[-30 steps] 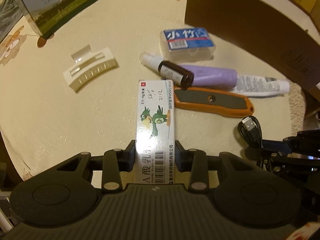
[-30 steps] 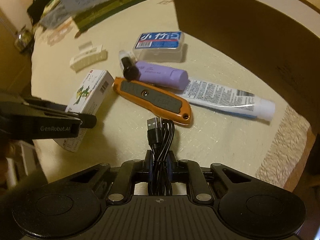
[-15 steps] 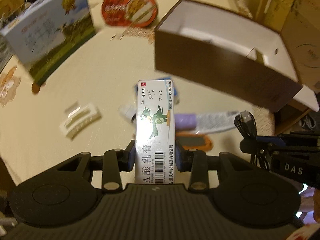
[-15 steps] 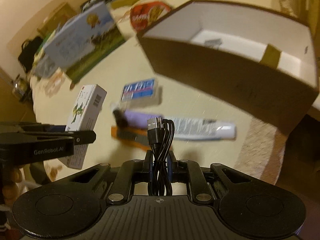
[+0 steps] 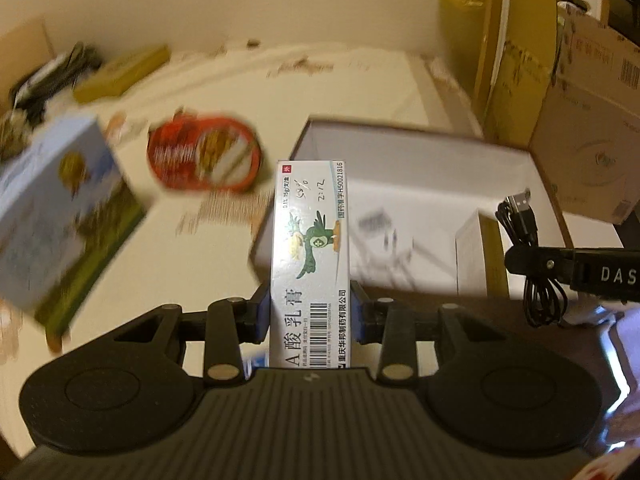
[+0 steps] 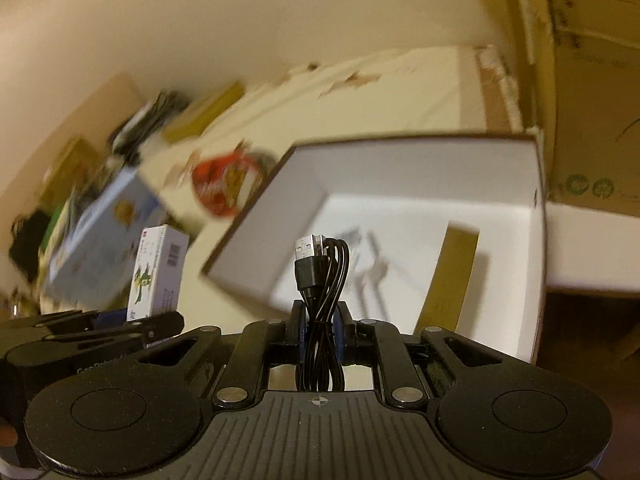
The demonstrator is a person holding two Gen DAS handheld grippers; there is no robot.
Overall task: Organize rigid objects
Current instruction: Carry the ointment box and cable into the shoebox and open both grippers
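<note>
My left gripper (image 5: 310, 312) is shut on a white ointment box (image 5: 310, 256) with a green bird print, held up in the air. My right gripper (image 6: 320, 320) is shut on a coiled black USB cable (image 6: 322, 280). Both are lifted near the front wall of an open brown cardboard box with a white inside (image 5: 432, 184), (image 6: 432, 216). From the left wrist view the right gripper (image 5: 516, 260) and its cable (image 5: 520, 220) show at the right. From the right wrist view the left gripper (image 6: 176, 320) and the ointment box (image 6: 156, 272) show at the left.
A red round tin (image 5: 204, 156) and a blue-and-green carton (image 5: 60, 208) stand on the cream tablecloth (image 5: 200, 260) left of the box. Large cardboard cartons (image 5: 580, 100) rise behind it on the right. A yellowish strip (image 6: 452, 276) and blurred small items lie inside the box.
Both grippers rose from the table with the ointment box and cable and swung toward the open cardboard box; the other items on the table dropped out of view.
</note>
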